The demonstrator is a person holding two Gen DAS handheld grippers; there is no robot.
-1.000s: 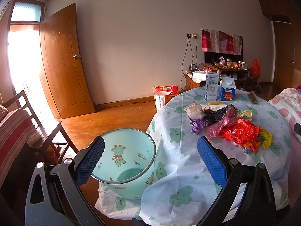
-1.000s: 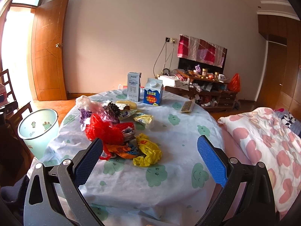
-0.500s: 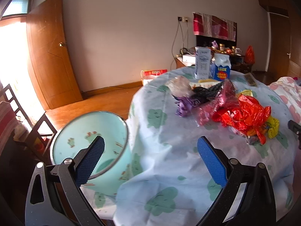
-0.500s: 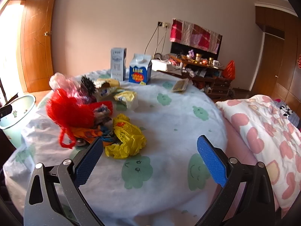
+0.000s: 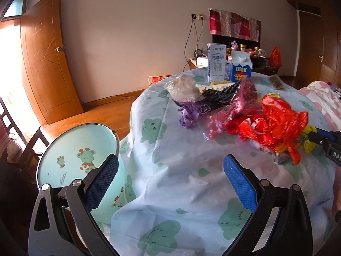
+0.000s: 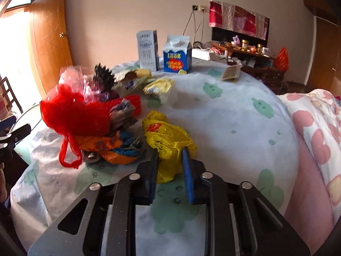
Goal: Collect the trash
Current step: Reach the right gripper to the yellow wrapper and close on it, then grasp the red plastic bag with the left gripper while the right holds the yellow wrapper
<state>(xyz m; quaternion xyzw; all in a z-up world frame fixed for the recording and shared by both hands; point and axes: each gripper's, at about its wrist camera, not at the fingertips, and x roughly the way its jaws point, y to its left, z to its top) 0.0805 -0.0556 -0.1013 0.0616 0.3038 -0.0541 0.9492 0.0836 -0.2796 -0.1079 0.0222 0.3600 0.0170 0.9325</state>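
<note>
A heap of crumpled trash lies on the round table: a red plastic bag, an orange and blue wrapper, a yellow plastic bag, purple and clear bags. My right gripper is shut on the near end of the yellow bag, which still rests on the cloth. My left gripper is open and empty, low at the table's near edge, beside a pale blue bin with giraffe prints that stands on the floor to its left.
Two milk cartons stand at the far side of the table, with yellow snack wrappers near them. A floral bed lies to the right. A wooden chair and a door are at the left.
My right gripper has dropped to the table and closed on the yellow bag. My left gripper has swung right and lower, from over the bin to the table's edge.
</note>
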